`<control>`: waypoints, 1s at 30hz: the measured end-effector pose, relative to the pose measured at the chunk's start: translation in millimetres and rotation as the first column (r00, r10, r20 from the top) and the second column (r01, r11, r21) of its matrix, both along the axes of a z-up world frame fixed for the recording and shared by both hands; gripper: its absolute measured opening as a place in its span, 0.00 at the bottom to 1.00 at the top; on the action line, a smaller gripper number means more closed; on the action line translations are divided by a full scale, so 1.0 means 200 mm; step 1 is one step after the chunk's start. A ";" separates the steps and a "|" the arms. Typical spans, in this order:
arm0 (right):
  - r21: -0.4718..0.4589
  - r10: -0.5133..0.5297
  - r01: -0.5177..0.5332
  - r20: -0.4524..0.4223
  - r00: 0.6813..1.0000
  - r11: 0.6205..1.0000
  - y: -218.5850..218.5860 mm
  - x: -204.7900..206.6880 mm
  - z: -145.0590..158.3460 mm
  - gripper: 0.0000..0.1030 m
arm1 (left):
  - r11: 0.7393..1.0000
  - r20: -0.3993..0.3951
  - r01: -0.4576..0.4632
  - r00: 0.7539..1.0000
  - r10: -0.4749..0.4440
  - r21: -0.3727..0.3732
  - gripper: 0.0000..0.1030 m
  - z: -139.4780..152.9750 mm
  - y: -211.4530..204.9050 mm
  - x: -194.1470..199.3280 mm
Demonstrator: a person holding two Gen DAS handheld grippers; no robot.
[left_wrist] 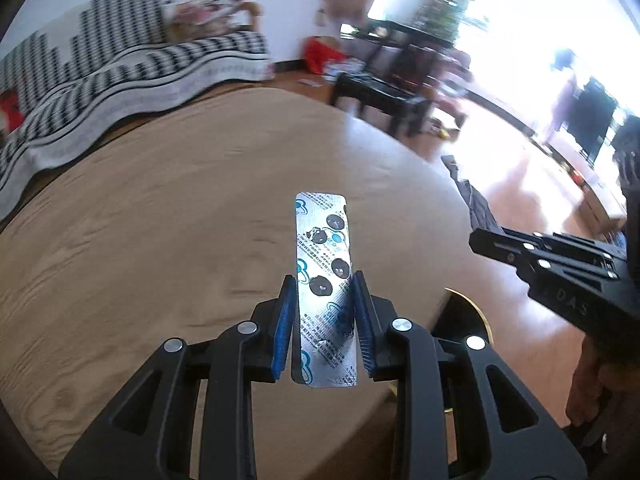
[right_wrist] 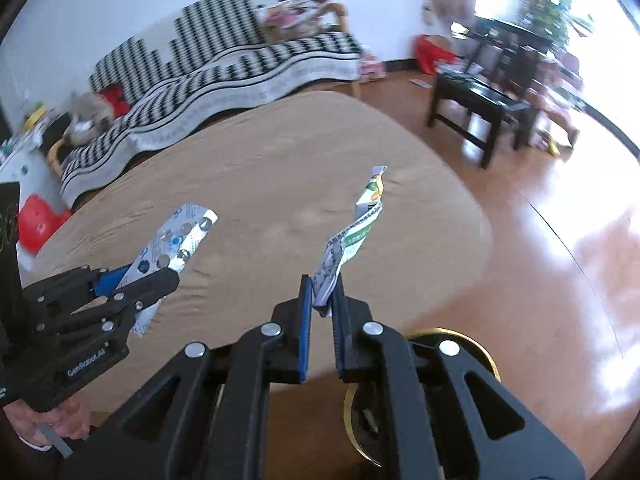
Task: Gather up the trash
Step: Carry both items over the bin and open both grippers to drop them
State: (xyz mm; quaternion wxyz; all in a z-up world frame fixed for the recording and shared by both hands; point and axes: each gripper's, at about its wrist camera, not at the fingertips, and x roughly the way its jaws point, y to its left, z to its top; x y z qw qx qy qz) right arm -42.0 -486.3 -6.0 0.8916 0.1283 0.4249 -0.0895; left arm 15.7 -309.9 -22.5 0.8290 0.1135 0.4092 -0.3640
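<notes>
Carry step, both pieces lifted off tabletop (left_wrist: 140,240).
Left tool (left_wrist: 324,300) pinching blister pack (left_wrist: 324,264), strip standing lengthwise between pads.
Right tool (right_wrist: 322,292) pressed together on twisted wrapper (right_wrist: 352,236), most of it sticking out ahead.
Gold-rimmed bin (right_wrist: 480,354) just below right tool, beside tabletop edge.
Next, by judgement: bring each tool over bin mouth, spread pads, drop.
Far: striped sofa (right_wrist: 240,64).

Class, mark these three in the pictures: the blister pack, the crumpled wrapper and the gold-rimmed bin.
blister pack (left_wrist: 324,280), left wrist view, on the foil middle between the pads.
crumpled wrapper (right_wrist: 356,236), right wrist view, on its twisted middle.
gold-rimmed bin (right_wrist: 490,360), right wrist view, on its gold rim.
</notes>
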 end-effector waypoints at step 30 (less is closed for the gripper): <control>0.142 -0.185 0.206 -0.146 0.972 0.968 -0.45 -0.47 -0.28 0.10 | 0.953 -0.183 0.302 0.937 -0.297 0.001 0.27 -0.39 -0.43 -0.40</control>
